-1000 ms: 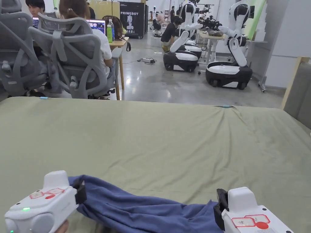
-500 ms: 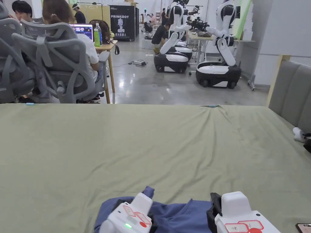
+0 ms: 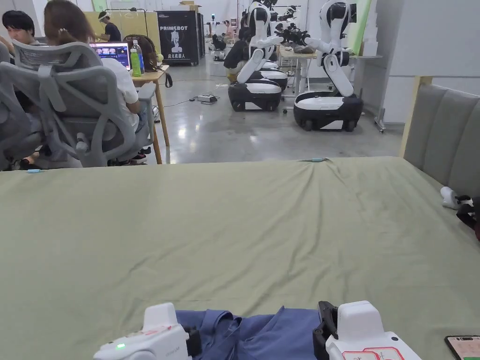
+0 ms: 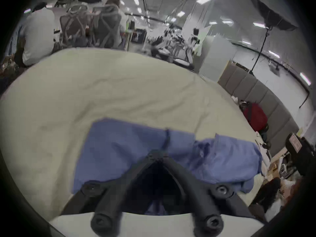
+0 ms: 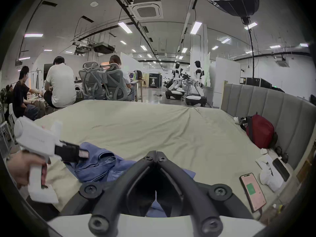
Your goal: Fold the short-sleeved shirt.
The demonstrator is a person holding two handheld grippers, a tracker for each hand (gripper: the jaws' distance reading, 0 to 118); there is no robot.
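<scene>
I stand at the near edge of a bed [image 3: 243,225] covered with a pale green sheet, holding 2 grippers low in front of me. A blue shirt [image 3: 255,335] lies bunched on the sheet at that near edge, between the 2 grippers.

My left gripper [image 4: 158,155] has its jaws closed together, and their tips meet on a dark pinched ridge of the shirt, so I judge that it grips the cloth. In the left gripper view the part beyond the tips lies fairly flat, while the part toward my right side is rumpled.

My right gripper [image 5: 156,152] also has its jaws closed tip to tip. Blue cloth shows beneath and behind them, but I cannot tell whether any is caught between the tips.

A phone [image 5: 253,194] lies on the sheet to my right.

I judge the fold is at an early or middle stage: the shirt is gathered, with no neat rectangle yet, so smoothing and further folds remain.
</scene>
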